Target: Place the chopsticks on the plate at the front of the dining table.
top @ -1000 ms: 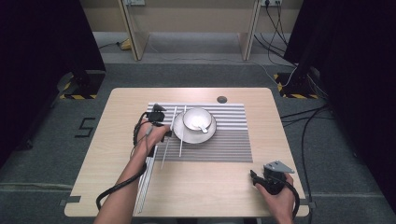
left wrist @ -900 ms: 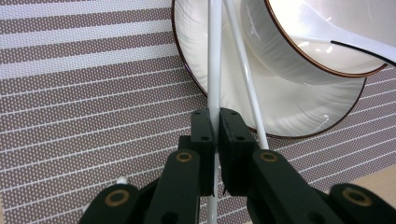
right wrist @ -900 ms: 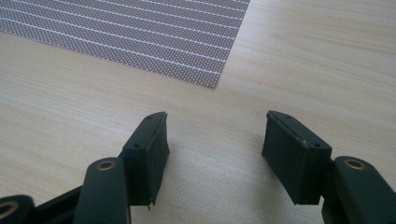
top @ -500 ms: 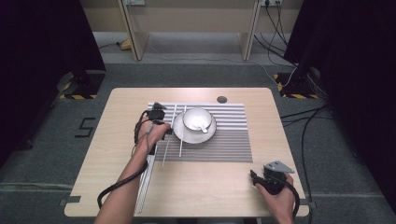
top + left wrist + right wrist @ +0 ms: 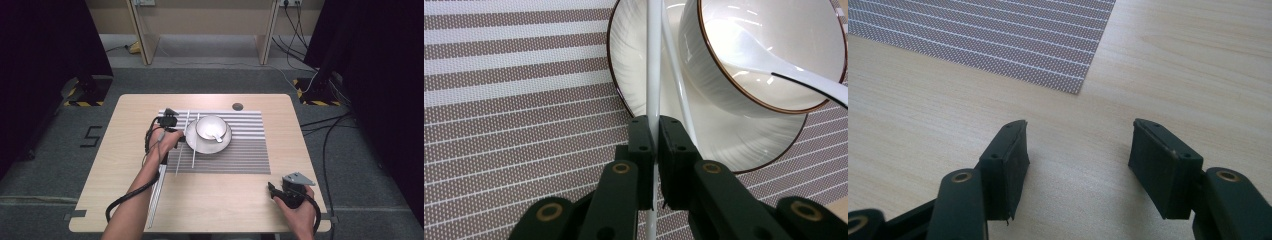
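One white chopstick (image 5: 653, 65) sits clamped between the jaws of the left gripper (image 5: 655, 137), lying over the striped placemat (image 5: 514, 100) and across the saucer (image 5: 634, 65) rim. Bowl (image 5: 744, 75) with spoon (image 5: 774, 65) rests on the saucer. Right gripper (image 5: 1078, 155) hovers above bare desk (image 5: 1198, 65), jaws apart.

The left gripper (image 5: 655, 131) clamps 1 white chopstick (image 5: 653, 60); the second chopstick (image 5: 676, 80) leans on the plate (image 5: 634, 65) beside the bowl (image 5: 724, 75).
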Tool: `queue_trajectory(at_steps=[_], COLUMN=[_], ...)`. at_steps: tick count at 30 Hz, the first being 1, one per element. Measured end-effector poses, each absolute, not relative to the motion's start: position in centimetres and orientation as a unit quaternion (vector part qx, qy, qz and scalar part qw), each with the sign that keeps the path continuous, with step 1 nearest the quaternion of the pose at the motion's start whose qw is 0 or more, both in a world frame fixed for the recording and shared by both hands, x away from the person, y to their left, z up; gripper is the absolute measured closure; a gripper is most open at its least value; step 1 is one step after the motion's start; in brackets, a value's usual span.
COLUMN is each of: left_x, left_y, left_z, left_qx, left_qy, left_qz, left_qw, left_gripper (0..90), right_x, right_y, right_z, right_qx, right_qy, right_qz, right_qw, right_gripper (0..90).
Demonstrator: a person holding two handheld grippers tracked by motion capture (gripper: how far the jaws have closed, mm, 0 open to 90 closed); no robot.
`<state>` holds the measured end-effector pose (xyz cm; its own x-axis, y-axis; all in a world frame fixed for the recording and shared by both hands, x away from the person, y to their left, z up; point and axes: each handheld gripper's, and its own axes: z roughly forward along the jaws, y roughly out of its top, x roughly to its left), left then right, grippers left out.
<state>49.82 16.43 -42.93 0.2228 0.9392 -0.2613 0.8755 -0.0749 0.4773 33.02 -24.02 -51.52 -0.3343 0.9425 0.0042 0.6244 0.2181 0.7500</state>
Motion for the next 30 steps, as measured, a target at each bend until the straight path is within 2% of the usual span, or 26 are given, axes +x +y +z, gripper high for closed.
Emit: queue_trajectory(at_steps=[30], left_x=[50.80], left_y=[15.59], left_z=[-43.33], left_qx=[0.724], left_qy=[0.626], left_qz=[0.064], left_qw=[0.283], left_gripper=[84.6], right_x=[33.01], right_y=[-24.03], right_z=[-51.52], right_qx=[0.526], right_qy=[0.745], right_qz=[0.337], right_qw=[0.236], right_gripper=[40.5])
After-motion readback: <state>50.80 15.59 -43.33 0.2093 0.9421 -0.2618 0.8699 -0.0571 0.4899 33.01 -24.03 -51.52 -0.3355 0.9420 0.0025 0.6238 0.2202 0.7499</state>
